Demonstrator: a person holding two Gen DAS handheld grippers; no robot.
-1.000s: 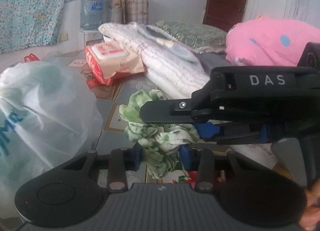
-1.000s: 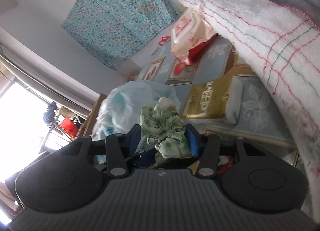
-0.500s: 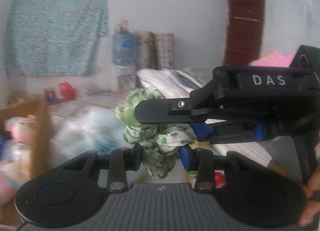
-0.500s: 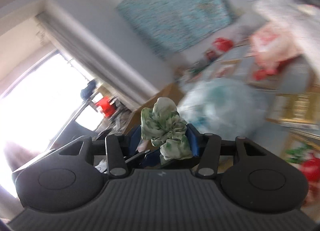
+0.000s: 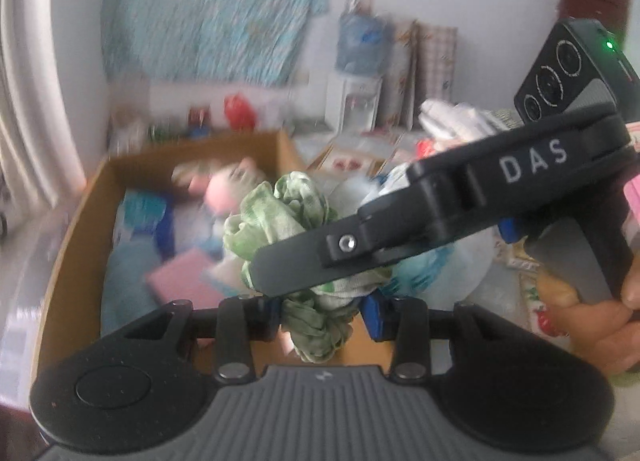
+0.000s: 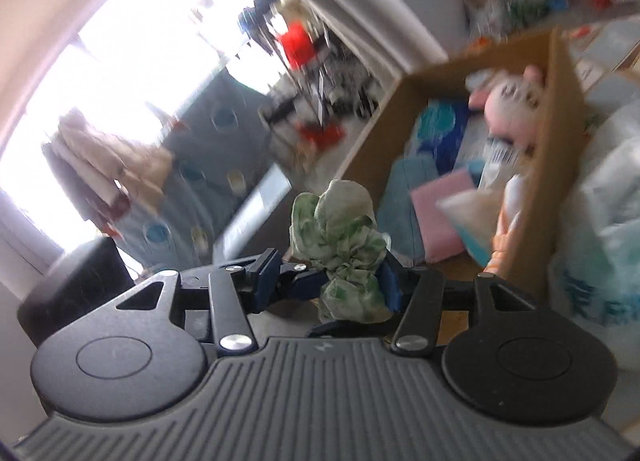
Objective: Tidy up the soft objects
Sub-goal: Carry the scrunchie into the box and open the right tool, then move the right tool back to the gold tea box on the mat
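Left wrist view: the left gripper (image 5: 320, 311) clamps the lower part of a green-and-white scrunchie (image 5: 280, 217); the right gripper (image 5: 304, 269) crosses in from 3 o'clock, marked "DAS", with a hand (image 5: 600, 325) on its handle at 4 o'clock.
Right wrist view: only here do a bright window (image 6: 120, 73) at 10 o'clock and a rack of hanging clothes (image 6: 104, 157) appear; the left gripper's blue-padded tips (image 6: 304, 281) reach in from 9 o'clock beneath the cloth.
Tongs, left: narrow, pressed on the scrunchie.
Tongs, right: its pads (image 6: 390, 281) flank the same scrunchie (image 6: 340, 237); the jaws have just been opening with the cloth between them (whether the pads press on it at this instant cannot be told).
Scrunchie, place: in the air, between both pairs of tips, in front of the box.
Cardboard box (image 5: 60, 261): open-topped, toward 10 o'clock in the left view and 2 o'clock in the right.
Box contents: a pink plush toy (image 5: 228, 185), a pink flat pad (image 5: 184, 281), blue and teal soft packs (image 5: 140, 217) (blurred).
Beside the box: a white plastic bag (image 6: 600, 245), at 3 o'clock in the right view.
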